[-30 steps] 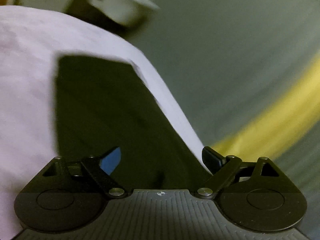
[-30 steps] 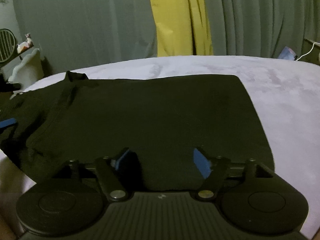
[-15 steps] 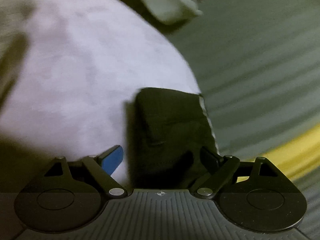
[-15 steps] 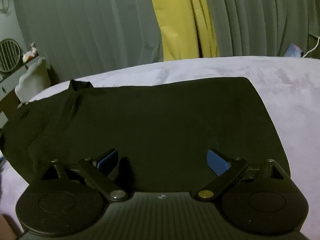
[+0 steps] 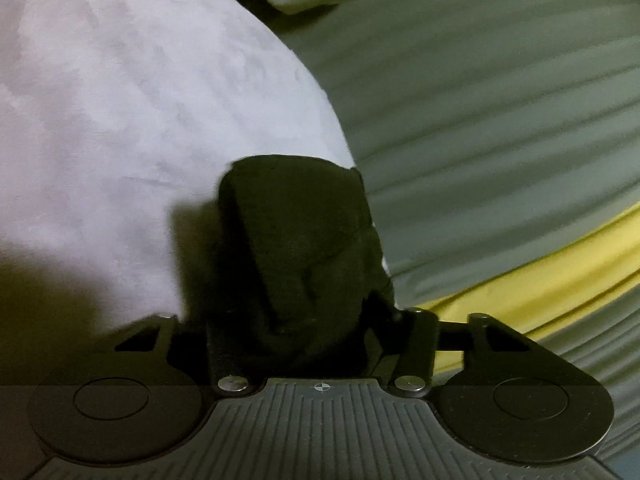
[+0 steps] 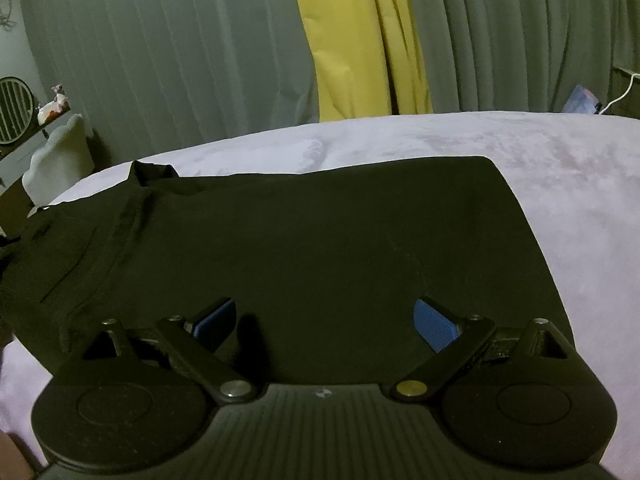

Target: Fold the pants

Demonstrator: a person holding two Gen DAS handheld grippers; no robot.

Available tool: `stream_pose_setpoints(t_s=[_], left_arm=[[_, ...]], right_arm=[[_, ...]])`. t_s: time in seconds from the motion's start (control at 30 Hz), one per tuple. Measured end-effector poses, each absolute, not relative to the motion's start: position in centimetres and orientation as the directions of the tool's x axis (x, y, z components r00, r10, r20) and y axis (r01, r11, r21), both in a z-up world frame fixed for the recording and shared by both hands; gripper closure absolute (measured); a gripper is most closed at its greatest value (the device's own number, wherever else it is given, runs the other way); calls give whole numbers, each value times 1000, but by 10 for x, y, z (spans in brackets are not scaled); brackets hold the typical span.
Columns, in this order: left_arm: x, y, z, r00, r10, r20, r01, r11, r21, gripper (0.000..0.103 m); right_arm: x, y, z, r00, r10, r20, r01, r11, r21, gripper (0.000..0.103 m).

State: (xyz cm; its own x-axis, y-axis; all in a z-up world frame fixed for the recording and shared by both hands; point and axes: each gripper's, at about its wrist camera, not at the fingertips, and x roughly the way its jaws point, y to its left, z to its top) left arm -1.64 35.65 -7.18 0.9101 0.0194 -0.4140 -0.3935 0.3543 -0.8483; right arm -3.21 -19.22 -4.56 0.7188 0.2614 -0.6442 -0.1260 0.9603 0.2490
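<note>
Between the jaws of your left gripper (image 5: pixel 298 320) a bunched end of the black pants (image 5: pixel 296 240) is sitting, and the jaws are closing in on it; the dark fabric is hiding the pads, so whether they are already pressing cannot be told from the left wrist view. You are keeping your right gripper (image 6: pixel 325 320) spread wide, its blue pads (image 6: pixel 434 326) hovering over the near edge of the garment and pinching nothing.

Moving outward, the pants are lying mostly flat across the pale purple bedcover (image 6: pixel 560 184), one end squared off toward the right of the right wrist view, the other rumpled toward the left edge of the bed, where seams and a pocket line are showing. Grey curtains (image 6: pixel 160 60) and a yellow panel (image 6: pixel 352 40) are hanging behind.

Judgement on handling: the cloth is appearing soft, light and limp, so it will likely be draping and sagging from any single hold. You are best taking it at the thicker seamed or hemmed edges, gathering all layers at once, since a shallow pinch risks catching only the top layer. No fragility concern is apparent.
</note>
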Motion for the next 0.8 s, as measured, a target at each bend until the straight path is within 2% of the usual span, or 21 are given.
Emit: stream_pose_setpoints(t_s=[0.03,0.1,0.17,0.23,0.3,0.37,0.47,0.6,0.8], left_arm=[[-20,358,-75,910,17,-413,-393,345,-852,47],[-17,355,-76,894,32,-447,-430,339,-837,36],[-12,354,-74,892,40,-451,-438,333,-835,33],[-6,353,-69,882,43,-469,-456,331,-826,44],[-10,357,-63,886,37,-462,-446,336,-829,72],[-6,358,-54,889,27,-456,-431,382,-818,80],[-1,344,-16,886,25,-463,-404,532,-744,83],[6,309,43,914,-6,-405,-288,694,-660,83],[9,193,130,932,-162,-326,-6,889,-459,82]], right_arm=[[-31,-193,-45,720,261,-643,-117,959,258,7],[-30,-194,-46,723,259,-640,-102,957,273,7],[-28,-194,-46,724,255,-641,-98,958,271,6],[-28,-194,-45,722,253,-645,-96,959,268,6],[-29,-196,-44,718,256,-647,-89,956,280,6],[-29,-203,-41,717,258,-648,-71,951,301,6],[-31,-217,-37,726,255,-638,-30,940,341,6],[-34,-234,-31,745,245,-621,11,925,379,7],[-44,-251,-17,779,261,-569,27,894,448,7]])
